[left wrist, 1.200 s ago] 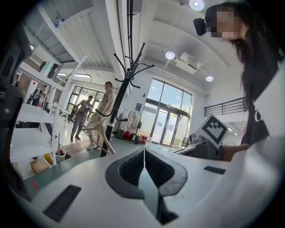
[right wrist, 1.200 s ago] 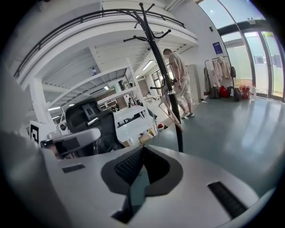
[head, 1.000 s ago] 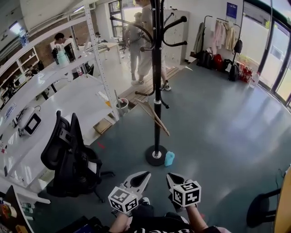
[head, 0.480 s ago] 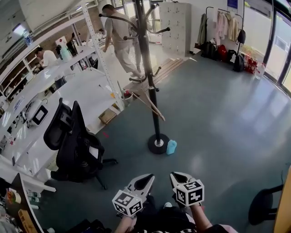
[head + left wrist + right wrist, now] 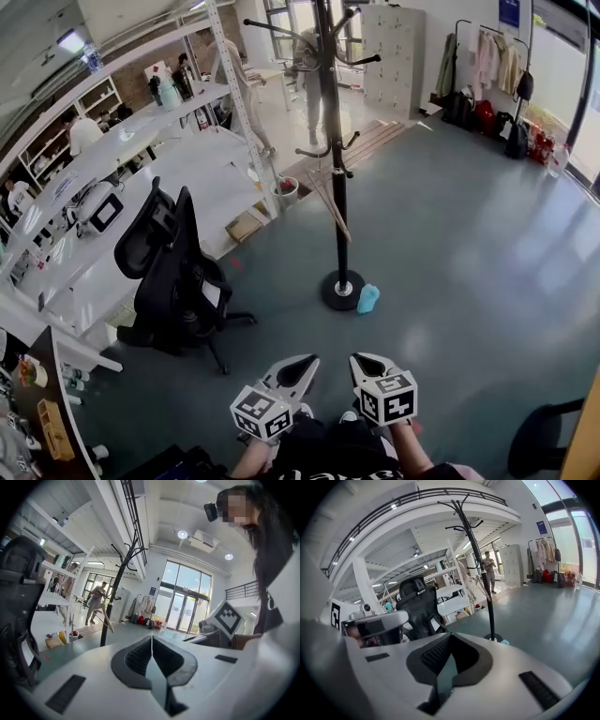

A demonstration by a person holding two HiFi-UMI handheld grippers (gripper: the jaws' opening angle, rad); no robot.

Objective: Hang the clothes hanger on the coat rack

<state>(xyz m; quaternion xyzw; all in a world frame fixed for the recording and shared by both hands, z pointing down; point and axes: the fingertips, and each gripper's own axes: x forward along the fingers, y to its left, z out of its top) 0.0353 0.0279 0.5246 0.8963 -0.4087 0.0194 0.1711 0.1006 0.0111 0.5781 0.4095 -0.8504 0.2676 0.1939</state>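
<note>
Grippers, 2 in total, were at the bottom edge of the head view, side by side above the grey floor (image 5: 469,244). My left gripper (image 5: 302,362) was clenched: its own view showed the 2 jaws meeting tip to tip with nothing between them. My right gripper (image 5: 362,362) was clenched the same way and was also empty.

Both pointed toward the black coat rack (image 5: 337,141), which stood well apart from them on its round base. The wooden clothes hanger (image 5: 331,208) sat against the pole, tilted, just under the lower hooks. I could not tell whether it hung from a hook or only leaned there.

A small blue object (image 5: 367,298) lay on the floor, touching the base. A black office chair (image 5: 178,272) stood to the left, beside the long white desk (image 5: 150,202).
</note>
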